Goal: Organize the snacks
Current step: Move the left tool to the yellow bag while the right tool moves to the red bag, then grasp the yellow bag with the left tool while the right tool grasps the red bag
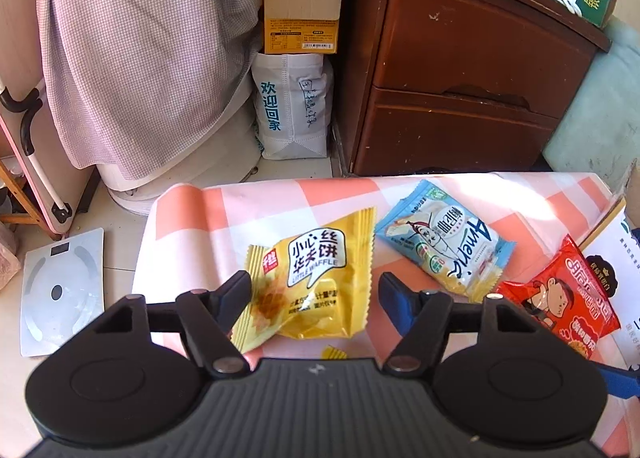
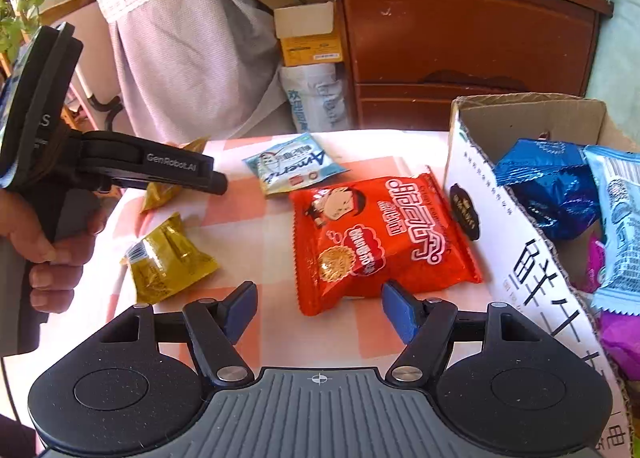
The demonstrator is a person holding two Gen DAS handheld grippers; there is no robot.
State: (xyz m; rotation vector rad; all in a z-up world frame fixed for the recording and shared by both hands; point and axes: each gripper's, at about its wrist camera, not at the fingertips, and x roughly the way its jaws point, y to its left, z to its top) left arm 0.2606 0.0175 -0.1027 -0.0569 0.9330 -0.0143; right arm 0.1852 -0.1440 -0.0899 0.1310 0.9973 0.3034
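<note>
Left gripper [image 1: 314, 290] was angled down over the counter [image 1: 400, 194], fingers wide, straddling the yellow waffle packet [image 1: 308, 282] at frame centre. Right gripper [image 2: 318, 308] hovered low, fingers wide, empty, before the red snack packet [image 2: 380, 238]; cardboard box [image 2: 516, 242] at right.
</note>
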